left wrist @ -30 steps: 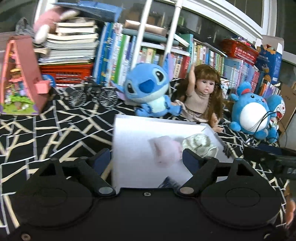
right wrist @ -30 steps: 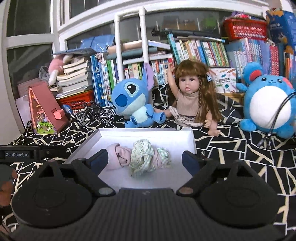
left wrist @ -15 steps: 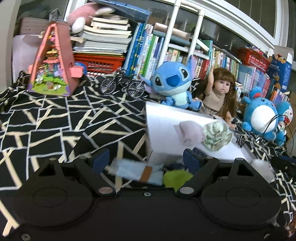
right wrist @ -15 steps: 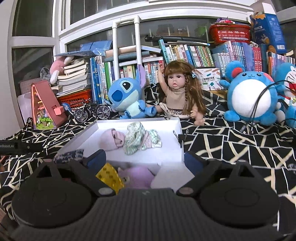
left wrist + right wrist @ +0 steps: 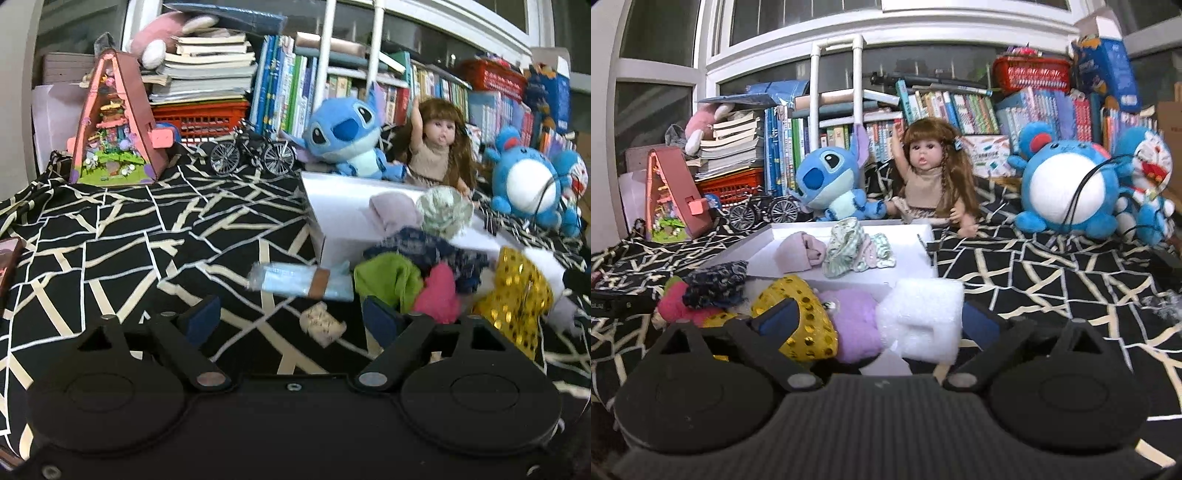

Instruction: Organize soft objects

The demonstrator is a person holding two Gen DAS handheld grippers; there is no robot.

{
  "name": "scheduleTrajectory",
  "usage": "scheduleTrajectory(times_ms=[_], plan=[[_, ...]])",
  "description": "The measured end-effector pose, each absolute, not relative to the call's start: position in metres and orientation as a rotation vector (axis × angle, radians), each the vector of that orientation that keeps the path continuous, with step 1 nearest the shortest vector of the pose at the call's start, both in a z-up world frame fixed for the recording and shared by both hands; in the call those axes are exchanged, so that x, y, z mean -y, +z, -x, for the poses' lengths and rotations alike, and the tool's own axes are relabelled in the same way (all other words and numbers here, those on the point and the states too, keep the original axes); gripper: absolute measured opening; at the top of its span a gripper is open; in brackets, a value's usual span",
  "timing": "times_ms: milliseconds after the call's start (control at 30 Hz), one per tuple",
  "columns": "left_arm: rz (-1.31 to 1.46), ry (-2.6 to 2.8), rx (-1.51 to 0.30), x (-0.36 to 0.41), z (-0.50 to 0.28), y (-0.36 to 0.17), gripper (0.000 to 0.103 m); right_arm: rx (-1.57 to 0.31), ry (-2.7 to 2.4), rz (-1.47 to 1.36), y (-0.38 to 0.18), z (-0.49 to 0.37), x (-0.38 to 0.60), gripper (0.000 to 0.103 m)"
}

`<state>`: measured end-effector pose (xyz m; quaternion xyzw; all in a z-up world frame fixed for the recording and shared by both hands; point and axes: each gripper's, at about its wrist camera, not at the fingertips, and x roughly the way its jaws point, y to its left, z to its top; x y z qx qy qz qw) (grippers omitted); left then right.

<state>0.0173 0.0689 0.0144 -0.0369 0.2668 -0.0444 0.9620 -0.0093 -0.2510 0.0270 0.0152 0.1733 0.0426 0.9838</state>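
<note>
Right wrist view: a heap of soft items, a gold sequinned pouch (image 5: 798, 325), a lilac plush lump (image 5: 855, 325) and a white foam block (image 5: 921, 317), lies against the near wall of the shallow white tray (image 5: 929, 240). The right gripper (image 5: 879, 321) hovers low over them, fingers wide, empty. The left gripper (image 5: 291, 319) gapes above the black patterned cloth (image 5: 129, 240).

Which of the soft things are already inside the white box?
Only the pink roll and the green striped bundle lie in the box; the rest sit piled outside its front wall.
</note>
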Motion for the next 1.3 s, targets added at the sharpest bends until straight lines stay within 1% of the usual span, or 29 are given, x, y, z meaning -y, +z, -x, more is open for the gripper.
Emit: scheduleTrajectory(times_ms=[33,200,300,600,933,1167,1300], plan=[[0.072,-0.095,-0.546,-0.069,-0.017,0.013,0.075,-0.340,0.078,-0.020,0.026,0.012,0.250,0.100],[0.062,-0.112,-0.569,-0.069,-0.017,0.005,0.057,-0.328,0.070,0.004,0.019,0.021,0.245,0.100],[0.048,-0.119,-0.572,-0.066,-0.018,0.003,0.050,-0.329,0.061,-0.007,0.015,0.025,0.244,0.099],[-0.022,-0.107,-0.571,-0.055,-0.026,-0.002,0.046,-0.371,0.041,-0.008,0.007,0.027,0.246,0.096],[-0.057,-0.101,-0.566,-0.044,-0.037,-0.003,0.044,-0.425,0.012,0.014,0.000,0.024,0.246,0.081],[-0.062,-0.104,-0.563,-0.041,-0.044,-0.004,0.044,-0.442,0.010,0.003,-0.002,0.022,0.248,0.079],[-0.069,-0.106,-0.561,-0.039,-0.044,-0.005,0.040,-0.447,0.012,0.005,-0.003,0.022,0.248,0.077]])
